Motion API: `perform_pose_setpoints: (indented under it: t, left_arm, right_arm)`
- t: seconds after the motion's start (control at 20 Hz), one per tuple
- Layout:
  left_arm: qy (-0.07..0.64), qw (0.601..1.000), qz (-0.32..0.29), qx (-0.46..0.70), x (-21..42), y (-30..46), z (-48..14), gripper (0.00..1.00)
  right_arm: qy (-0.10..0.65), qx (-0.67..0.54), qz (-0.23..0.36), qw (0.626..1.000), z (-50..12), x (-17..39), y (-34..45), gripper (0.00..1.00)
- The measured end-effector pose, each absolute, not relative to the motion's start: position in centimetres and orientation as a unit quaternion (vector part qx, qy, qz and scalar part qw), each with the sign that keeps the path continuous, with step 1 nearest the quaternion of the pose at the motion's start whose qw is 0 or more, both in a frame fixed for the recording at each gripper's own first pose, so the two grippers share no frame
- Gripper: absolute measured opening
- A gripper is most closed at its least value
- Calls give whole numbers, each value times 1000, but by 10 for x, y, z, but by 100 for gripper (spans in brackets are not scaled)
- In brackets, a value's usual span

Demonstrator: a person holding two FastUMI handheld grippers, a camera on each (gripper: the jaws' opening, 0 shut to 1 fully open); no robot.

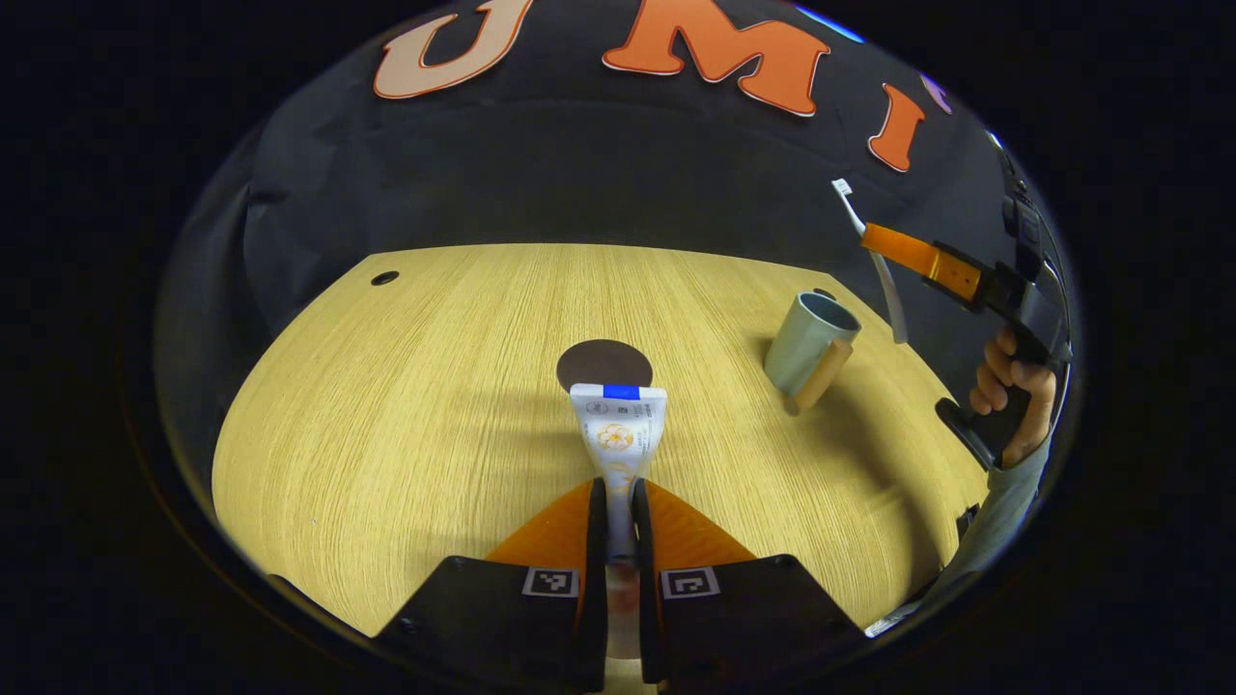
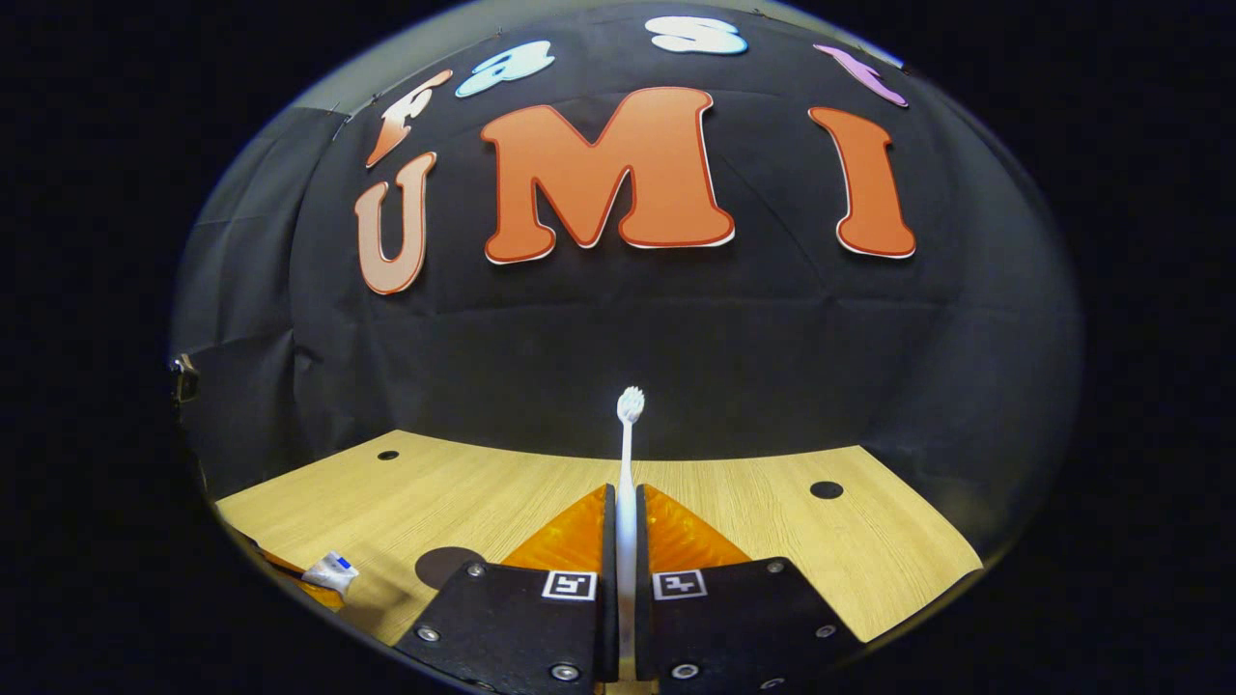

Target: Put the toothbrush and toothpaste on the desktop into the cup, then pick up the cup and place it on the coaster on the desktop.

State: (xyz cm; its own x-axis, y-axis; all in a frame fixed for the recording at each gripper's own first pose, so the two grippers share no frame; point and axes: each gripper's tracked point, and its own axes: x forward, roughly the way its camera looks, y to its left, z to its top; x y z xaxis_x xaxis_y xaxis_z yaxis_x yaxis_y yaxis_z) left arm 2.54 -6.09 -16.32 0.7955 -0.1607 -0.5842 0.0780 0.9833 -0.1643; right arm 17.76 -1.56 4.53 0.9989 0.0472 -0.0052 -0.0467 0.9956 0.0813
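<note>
**Both tools loaded above the tabletop**

Here the left tool (image 1: 618, 516) has its two fingers closed on the toothpaste tube (image 1: 618, 434), pinching it near the lower end so the flat crimped end with its blue stripe points forward, away from the camera. The tube is held above the wooden tabletop (image 1: 386, 434), and just beyond its far end a dark round coaster (image 1: 603, 365) lies flat on the wood. Farther to the right stands the grey-green cup (image 1: 806, 343) with a wooden handle, its mouth open and tilted toward the view by the lens. Well above and to the right of the cup, the right tool (image 1: 893, 246), held by a hand (image 1: 1009, 386), grips the white toothbrush (image 1: 874, 261), bristle end up.

In the right gripper view, the right tool (image 2: 626, 526) is clamped on the toothbrush (image 2: 628, 463), which stands upright between the fingers with its bristle head at the top against the black cloth wall. Low at the left edge, the toothpaste tube (image 2: 330, 573) appears just beside the coaster (image 2: 446, 565).
</note>
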Motion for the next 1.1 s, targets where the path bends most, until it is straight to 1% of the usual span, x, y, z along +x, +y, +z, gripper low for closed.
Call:
perform_pose_setpoints:
  t: [0.05,0.15,0.55,0.75,1.1]
  left_arm:
    - [310,946,-63,-64,24,-61,-159,16]
    - [308,948,-62,-61,24,-62,-161,17]
    - [307,948,-62,-63,24,-63,-160,17]
    - [309,947,-61,-63,22,-62,-153,17]
    - [309,947,-56,-60,21,-60,-145,17]
  right_arm:
    - [-2,45,21,999,45,183,-19,7]
    - [-17,62,15,998,49,192,-25,7]
    - [-84,95,36,991,57,222,-30,7]
    - [-91,91,37,991,46,232,-34,7]
    - [-81,107,40,990,18,240,-31,7]
